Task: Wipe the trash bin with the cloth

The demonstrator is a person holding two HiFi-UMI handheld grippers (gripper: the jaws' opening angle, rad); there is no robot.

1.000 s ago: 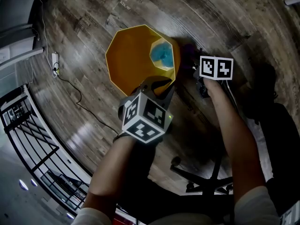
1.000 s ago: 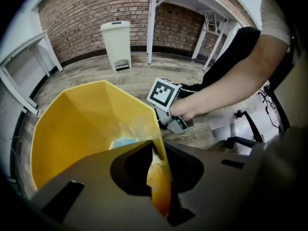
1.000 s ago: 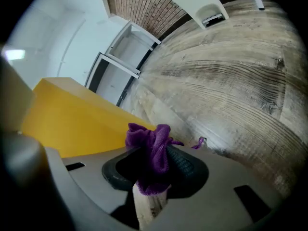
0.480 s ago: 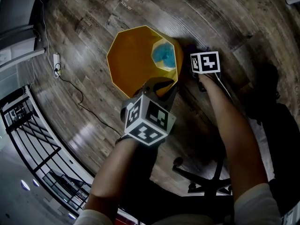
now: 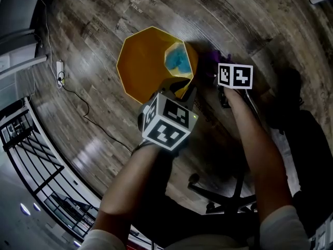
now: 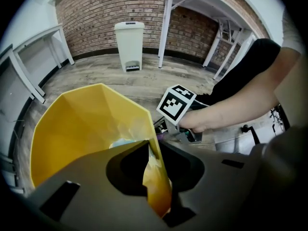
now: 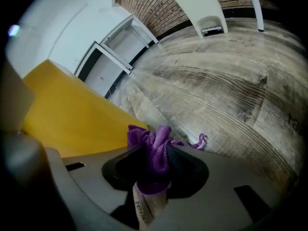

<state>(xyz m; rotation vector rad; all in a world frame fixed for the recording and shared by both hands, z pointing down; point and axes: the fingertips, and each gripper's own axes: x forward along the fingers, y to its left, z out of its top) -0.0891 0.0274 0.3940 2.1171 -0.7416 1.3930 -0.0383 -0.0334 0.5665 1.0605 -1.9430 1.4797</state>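
A yellow faceted trash bin (image 5: 143, 64) stands on the wooden floor, with something blue (image 5: 177, 59) at its bottom. My left gripper (image 5: 179, 90) is shut on the bin's near rim (image 6: 155, 177), one jaw inside the wall and one outside. My right gripper (image 5: 218, 77) is to the right of the bin, shut on a purple cloth (image 7: 154, 153). The cloth is bunched between the jaws and lies close against the bin's yellow outer wall (image 7: 72, 119). In the head view the cloth (image 5: 210, 59) shows as a purple patch beside the bin.
A white pedal bin (image 6: 129, 44) stands by the brick wall under white tables (image 6: 202, 4). An office chair base (image 5: 223, 199) is near my legs. A power strip and cable (image 5: 60, 74) lie on the floor to the left, a black railing (image 5: 36, 165) beyond.
My right gripper with the cloth went left along the bin's side, then came back right. The left gripper kept its hold on the rim and the bin shifted slightly.
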